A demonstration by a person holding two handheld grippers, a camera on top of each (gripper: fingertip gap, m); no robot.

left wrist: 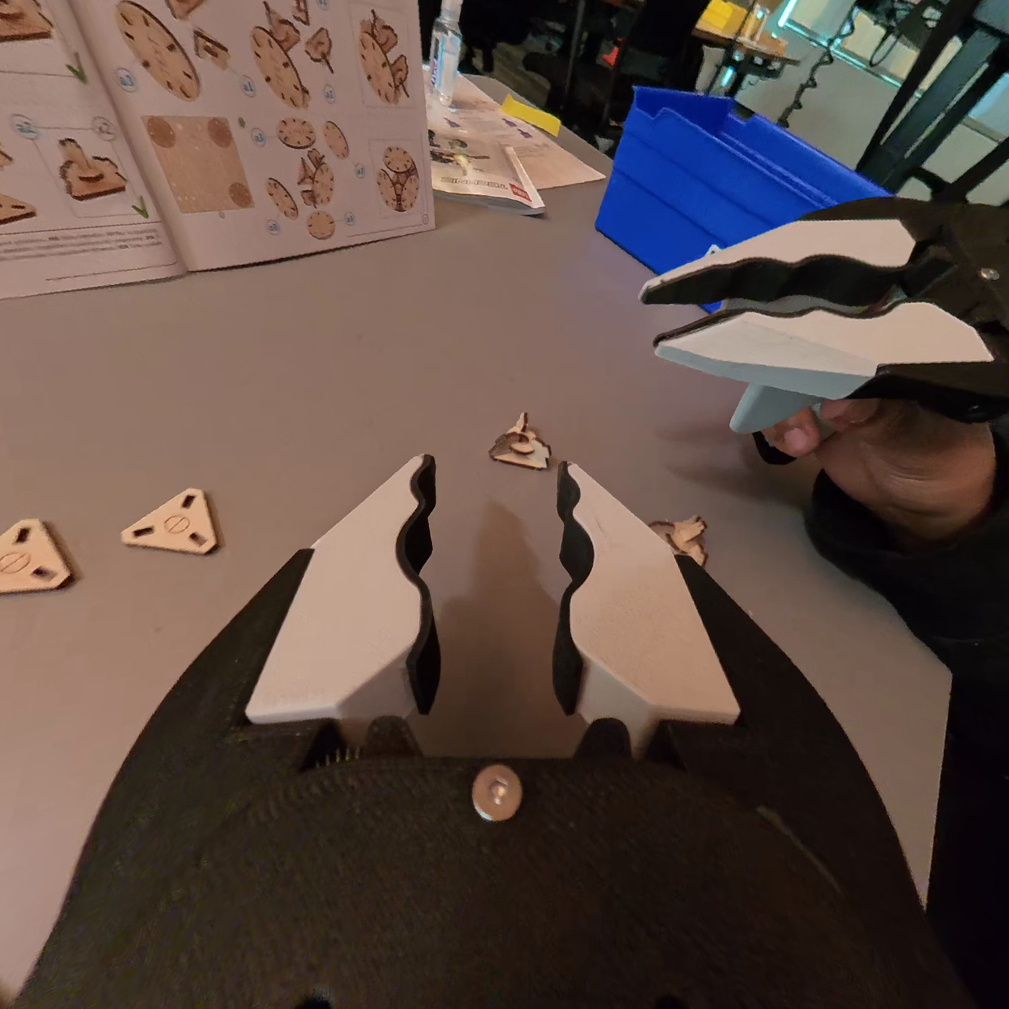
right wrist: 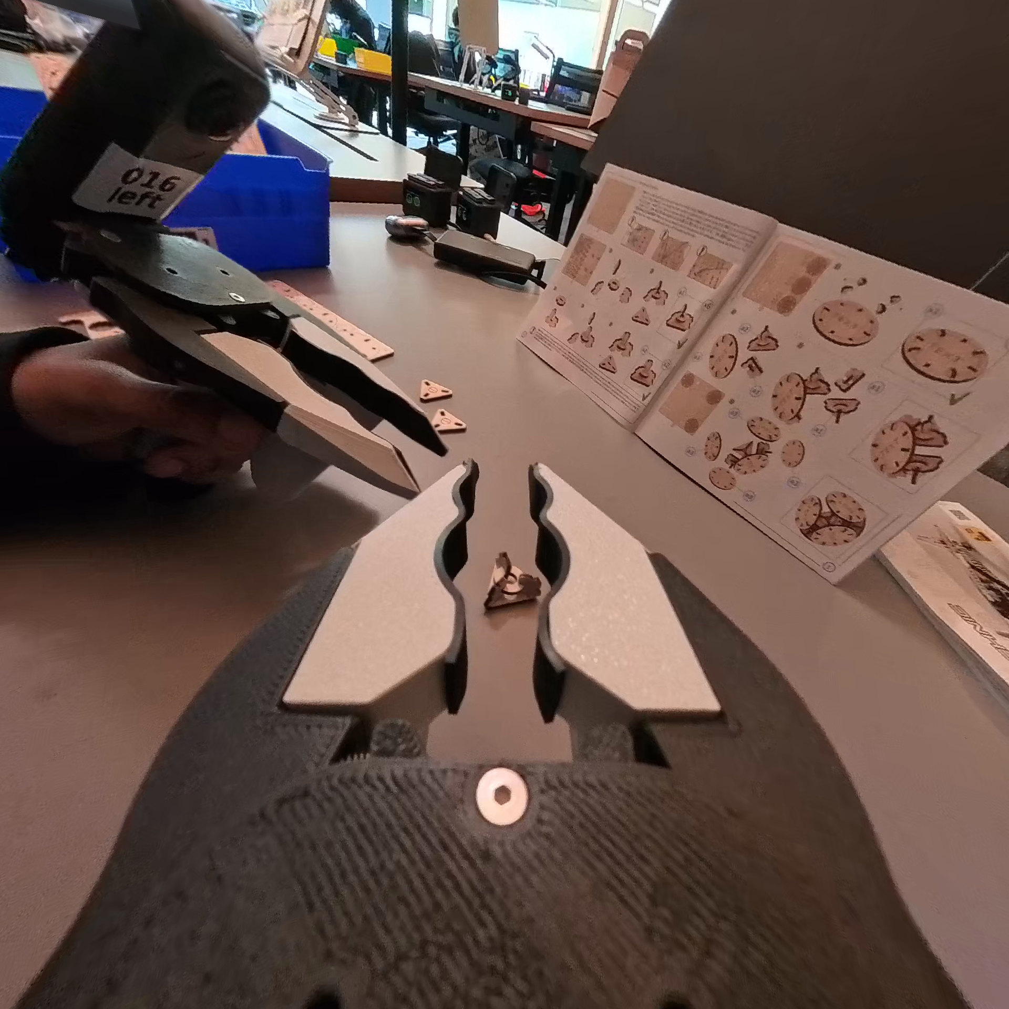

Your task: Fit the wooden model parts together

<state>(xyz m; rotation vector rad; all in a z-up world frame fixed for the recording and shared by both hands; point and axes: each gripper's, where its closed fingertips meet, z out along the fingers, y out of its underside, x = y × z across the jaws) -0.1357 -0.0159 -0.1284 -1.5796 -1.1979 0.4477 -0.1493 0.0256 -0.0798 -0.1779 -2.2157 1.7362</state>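
A grey tabletop (left wrist: 306, 349) fills both views, with a workshop of desks and dim clutter behind it, too blurred to sort out. An open instruction booklet (right wrist: 764, 349) stands propped on the table, its left page cut off in the left wrist view. A blue plastic bin (left wrist: 704, 180) sits toward the far edge, partly hidden behind the right gripper, and a second, closed booklet (left wrist: 486, 174) lies flat near a clear bottle (left wrist: 445, 49) whose top is cut off.

The left gripper (left wrist: 496, 464) hangs over bare table with its fingers spread wide and nothing between them. Just past its right fingertip lies a small assembled wooden piece (left wrist: 518, 445), a triangular base with a part standing in it, apart from the pads. A second such wooden assembly (left wrist: 682, 535) is half hidden behind the right finger. Two flat wooden triangles (left wrist: 172, 524) lie well off to the left, the outer one cut by the picture's edge.

The right gripper (right wrist: 502, 469) is held sideways in a hand (left wrist: 895, 469), fingers parted by a narrow gap. In its own view a wooden assembly shows on the table between the fingers, touching neither pad; whether it lies well below them is hard to tell. A long perforated wooden strip (right wrist: 333, 322) lies behind the left gripper, partly covered. The table between the grippers and the propped booklet is open.
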